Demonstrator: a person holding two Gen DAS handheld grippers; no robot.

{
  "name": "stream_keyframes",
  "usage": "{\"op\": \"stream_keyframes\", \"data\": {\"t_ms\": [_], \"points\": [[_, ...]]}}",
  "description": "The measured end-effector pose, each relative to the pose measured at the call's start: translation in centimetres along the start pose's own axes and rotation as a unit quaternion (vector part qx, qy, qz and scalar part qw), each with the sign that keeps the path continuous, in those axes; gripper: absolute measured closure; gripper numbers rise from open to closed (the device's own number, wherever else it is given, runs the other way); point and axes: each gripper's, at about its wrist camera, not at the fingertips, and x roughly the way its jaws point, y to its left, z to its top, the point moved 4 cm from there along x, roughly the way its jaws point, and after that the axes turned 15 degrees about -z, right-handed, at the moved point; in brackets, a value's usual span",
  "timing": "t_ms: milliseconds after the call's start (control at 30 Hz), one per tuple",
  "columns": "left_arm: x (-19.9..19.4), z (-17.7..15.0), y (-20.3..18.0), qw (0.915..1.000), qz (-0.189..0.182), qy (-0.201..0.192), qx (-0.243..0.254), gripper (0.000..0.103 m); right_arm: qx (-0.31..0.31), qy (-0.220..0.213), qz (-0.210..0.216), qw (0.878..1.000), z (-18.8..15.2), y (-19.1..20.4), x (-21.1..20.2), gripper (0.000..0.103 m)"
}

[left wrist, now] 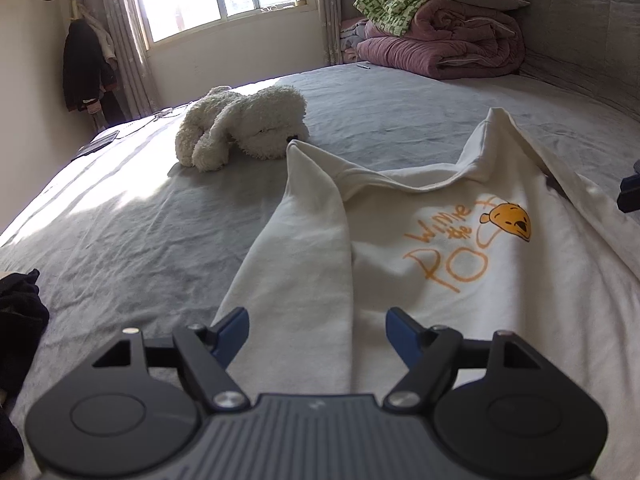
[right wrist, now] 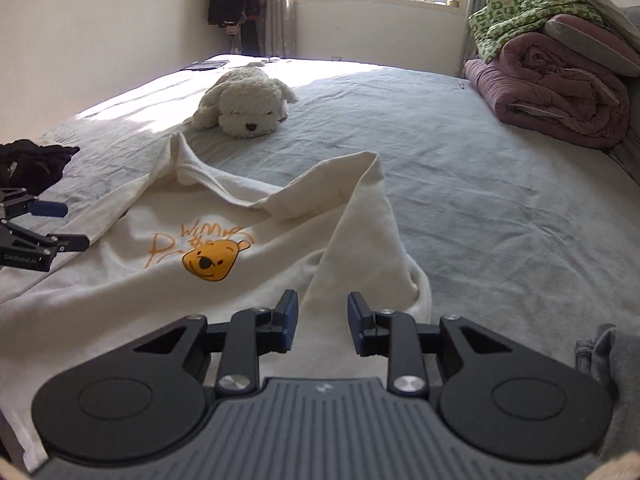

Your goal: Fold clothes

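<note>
A cream sweatshirt with an orange bear print lies face up on the grey bed sheet. Its left sleeve is folded inward along the body. My left gripper hovers open just above that sleeve's lower part, with nothing between its fingers. In the right wrist view the sweatshirt has its right sleeve laid over its right edge. My right gripper stands open over this sleeve, its pads clear of the cloth. The left gripper also shows at that view's left edge.
A white plush dog lies beyond the collar. Folded maroon quilts with a green blanket are stacked at the far right. A dark garment sits at the bed's left side, a grey one near right. A tablet lies at the far corner.
</note>
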Motion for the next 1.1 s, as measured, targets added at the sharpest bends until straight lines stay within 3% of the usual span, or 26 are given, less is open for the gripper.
{"op": "stream_keyframes", "data": {"t_ms": [67,133,200,267,300,333,367,600,767,967,1100], "points": [[0.3,-0.5,-0.3,0.9995,0.018,0.013,0.021,0.027,-0.029,0.016,0.015,0.999,-1.2,1.8,-0.3,0.064],[0.5,-0.9,-0.2,0.9988,0.026,0.025,0.033,0.047,-0.050,0.033,0.019,0.998,-2.4,2.9,-0.5,0.064],[0.8,-1.2,-0.1,0.9984,0.025,0.036,0.036,0.082,-0.073,0.051,-0.001,0.996,-3.7,3.3,-0.2,0.064],[0.6,-1.2,0.4,0.9987,0.023,0.037,0.028,0.097,-0.083,0.061,-0.021,0.994,-4.7,2.7,0.3,0.070],[0.4,-1.1,0.6,0.9987,0.025,0.036,0.027,0.099,-0.082,0.063,-0.026,0.994,-4.9,2.4,0.5,0.076],[0.2,-1.0,0.9,0.9987,0.029,0.034,0.026,0.099,-0.078,0.062,-0.029,0.995,-4.8,2.0,0.5,0.095],[-0.1,-0.7,1.4,0.9986,0.037,0.029,0.023,0.099,-0.077,0.056,-0.038,0.995,-4.6,1.6,0.4,0.099],[-3.7,2.1,7.6,0.9935,0.094,-0.036,-0.053,0.100,-0.050,-0.026,-0.145,0.988,-1.7,-2.5,-1.4,0.099],[-3.8,4.9,11.1,0.9873,0.133,-0.056,-0.066,0.100,-0.032,-0.062,-0.200,0.977,1.0,-5.7,-1.4,0.099],[-0.6,8.5,13.9,0.9859,0.161,-0.036,-0.029,0.100,-0.017,-0.077,-0.267,0.960,4.5,-10.8,1.4,0.099],[2.2,9.2,16.4,0.9861,0.149,-0.009,-0.072,0.099,0.007,-0.068,-0.305,0.950,5.7,-14.5,4.0,0.099]]}}
